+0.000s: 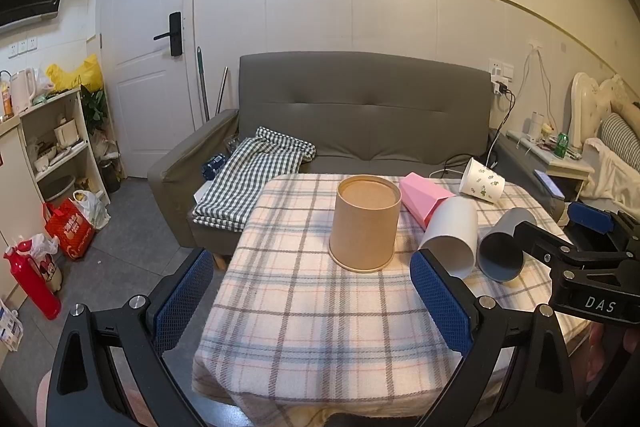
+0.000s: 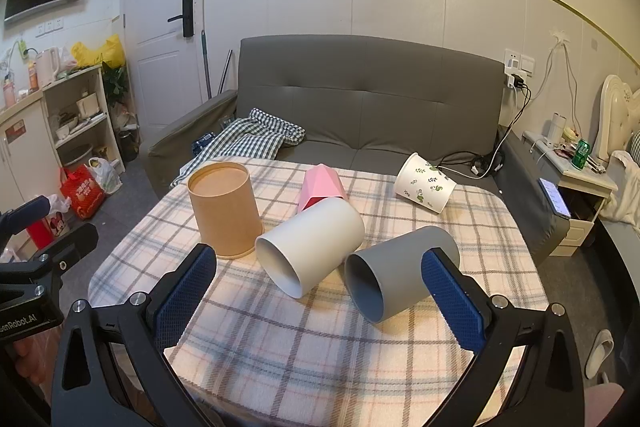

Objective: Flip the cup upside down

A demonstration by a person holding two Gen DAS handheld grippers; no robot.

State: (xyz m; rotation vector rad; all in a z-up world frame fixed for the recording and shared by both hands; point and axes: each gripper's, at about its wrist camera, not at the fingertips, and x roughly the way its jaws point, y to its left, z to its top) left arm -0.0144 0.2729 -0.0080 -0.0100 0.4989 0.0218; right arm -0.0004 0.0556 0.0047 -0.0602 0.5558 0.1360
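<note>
On the plaid-clothed desk (image 2: 320, 367): tall brown cardboard cup (image 2: 224, 211) inverted near the left edge; white cylindrical cup (image 2: 316, 243), grey cylindrical cup (image 2: 400, 267), pink faceted cup (image 2: 322, 187), leaf-printed paper cup (image 2: 424, 183) on their sides, unflipped; left tool (image 1: 312, 299) and right tool (image 2: 320, 295) both spread, empty.

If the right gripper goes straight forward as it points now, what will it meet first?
Probably the white cup lying on its side, its open mouth facing the open right gripper. The grey cup lies just right of that line, beside the right finger; depth is unclear.
</note>
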